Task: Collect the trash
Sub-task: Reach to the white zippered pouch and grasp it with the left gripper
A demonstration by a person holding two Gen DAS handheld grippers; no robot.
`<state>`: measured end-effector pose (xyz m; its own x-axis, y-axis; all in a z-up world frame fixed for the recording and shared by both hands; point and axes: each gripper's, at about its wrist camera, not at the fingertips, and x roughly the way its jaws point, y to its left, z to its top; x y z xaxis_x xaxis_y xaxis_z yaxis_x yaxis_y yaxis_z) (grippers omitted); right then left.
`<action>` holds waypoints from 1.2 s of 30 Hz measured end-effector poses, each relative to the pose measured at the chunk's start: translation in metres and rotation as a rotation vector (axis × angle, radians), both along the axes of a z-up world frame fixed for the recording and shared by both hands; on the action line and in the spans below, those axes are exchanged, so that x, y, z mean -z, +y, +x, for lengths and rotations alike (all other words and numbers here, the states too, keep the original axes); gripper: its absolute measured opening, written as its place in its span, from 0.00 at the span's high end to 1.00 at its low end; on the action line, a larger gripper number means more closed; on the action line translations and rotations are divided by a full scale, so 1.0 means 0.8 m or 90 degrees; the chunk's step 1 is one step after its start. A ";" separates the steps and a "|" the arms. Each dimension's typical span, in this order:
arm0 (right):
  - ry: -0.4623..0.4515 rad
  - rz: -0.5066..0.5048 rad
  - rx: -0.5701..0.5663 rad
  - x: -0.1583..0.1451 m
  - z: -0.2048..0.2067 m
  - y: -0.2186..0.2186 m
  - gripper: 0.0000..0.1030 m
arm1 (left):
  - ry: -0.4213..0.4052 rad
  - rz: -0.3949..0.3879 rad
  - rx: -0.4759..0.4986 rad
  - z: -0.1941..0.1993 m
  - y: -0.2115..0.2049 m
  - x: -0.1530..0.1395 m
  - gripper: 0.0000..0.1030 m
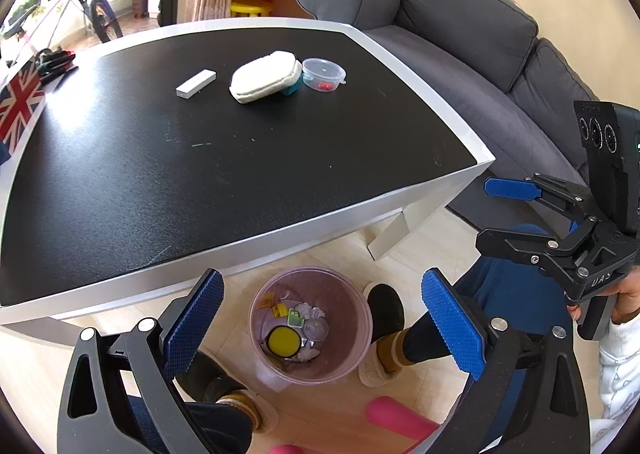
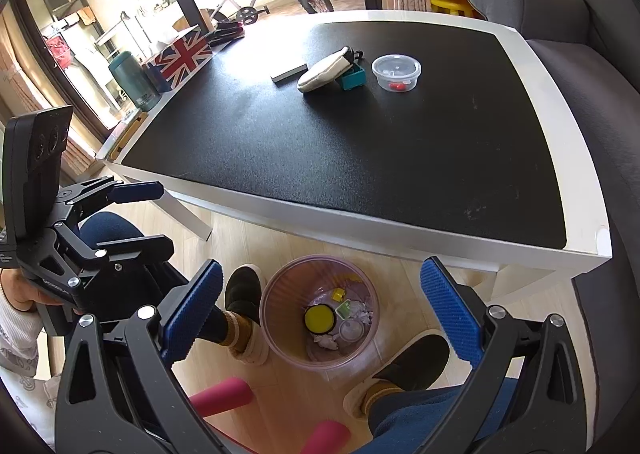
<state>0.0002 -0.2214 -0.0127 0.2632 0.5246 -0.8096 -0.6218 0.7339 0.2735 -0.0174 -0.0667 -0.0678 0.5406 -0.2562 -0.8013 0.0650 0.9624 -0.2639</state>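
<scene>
A translucent pink trash bin [image 1: 310,324] stands on the floor by the table's near edge, holding a yellow lid [image 1: 284,341], crumpled paper and small wrappers; it also shows in the right wrist view [image 2: 319,312]. My left gripper [image 1: 320,318] is open and empty above the bin. My right gripper [image 2: 320,310] is open and empty above the bin too. On the black table [image 1: 200,158] lie a clear lidded cup [image 1: 323,74] with red bits, a white pouch [image 1: 266,76] over a teal box [image 2: 352,77], and a white bar [image 1: 196,83].
A grey sofa [image 1: 480,54] runs along the table's right side. A Union Jack box [image 2: 182,56] and a teal bottle [image 2: 134,82] stand at the table's far left. The person's slippered feet [image 1: 384,334] flank the bin. Pink stool legs [image 1: 396,420] are below.
</scene>
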 end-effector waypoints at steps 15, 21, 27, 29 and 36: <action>-0.038 0.014 -0.001 -0.039 0.044 0.017 0.05 | -0.026 -0.006 -0.035 0.037 0.033 -0.036 0.07; -0.047 0.017 -0.003 -0.051 0.069 0.025 0.05 | -0.037 -0.018 -0.038 0.072 0.047 -0.050 0.07; -0.044 0.020 -0.001 -0.053 0.084 0.030 0.05 | -0.032 -0.039 -0.036 0.118 0.062 -0.055 0.07; -0.041 0.019 0.000 -0.051 0.089 0.031 0.05 | -0.030 -0.043 -0.036 0.136 0.065 -0.054 0.07; -0.027 0.015 0.011 -0.041 0.098 0.028 0.05 | -0.005 -0.079 -0.038 0.189 0.073 -0.038 0.07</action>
